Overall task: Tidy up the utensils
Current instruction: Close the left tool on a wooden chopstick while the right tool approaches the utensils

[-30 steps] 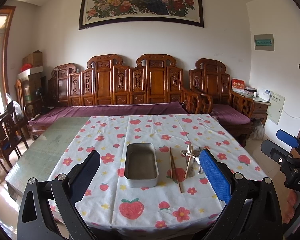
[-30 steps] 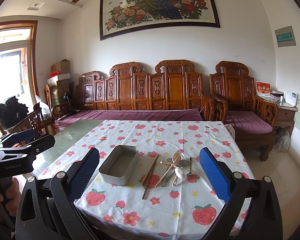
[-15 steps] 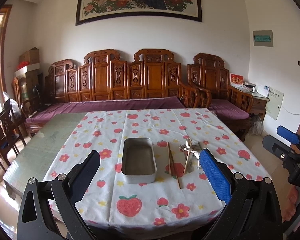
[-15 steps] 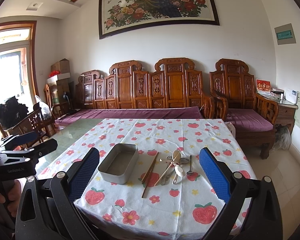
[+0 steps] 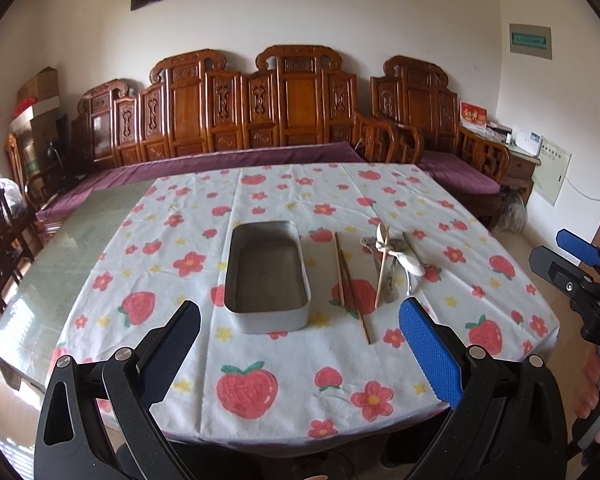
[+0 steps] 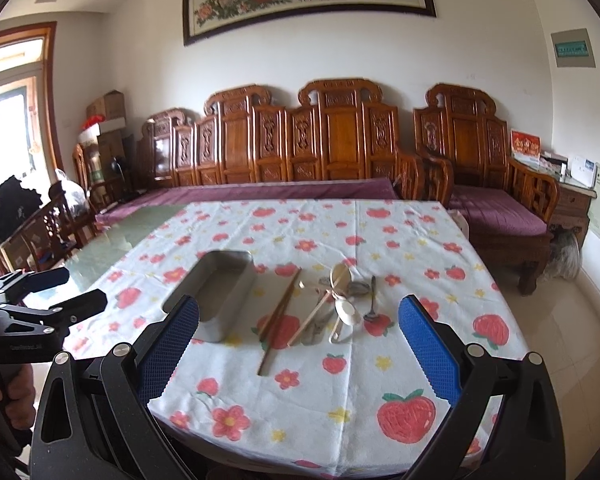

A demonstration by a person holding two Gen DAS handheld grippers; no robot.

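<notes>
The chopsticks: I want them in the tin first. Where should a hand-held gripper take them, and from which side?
Judging by their pose, grip the chopsticks mid-length from above, closing across both; they lie flat, side by side, clear of the spoon pile.

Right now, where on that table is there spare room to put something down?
The far half of the tablecloth beyond the metal tin is bare, as is the near strip before it. The chopsticks and spoon pile crowd the tin's right.

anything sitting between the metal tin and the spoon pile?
Yes: the brown chopsticks lie on the cloth between the metal tin and the spoon pile, roughly parallel to the tin's long side. Clearest in the left wrist view.
</notes>
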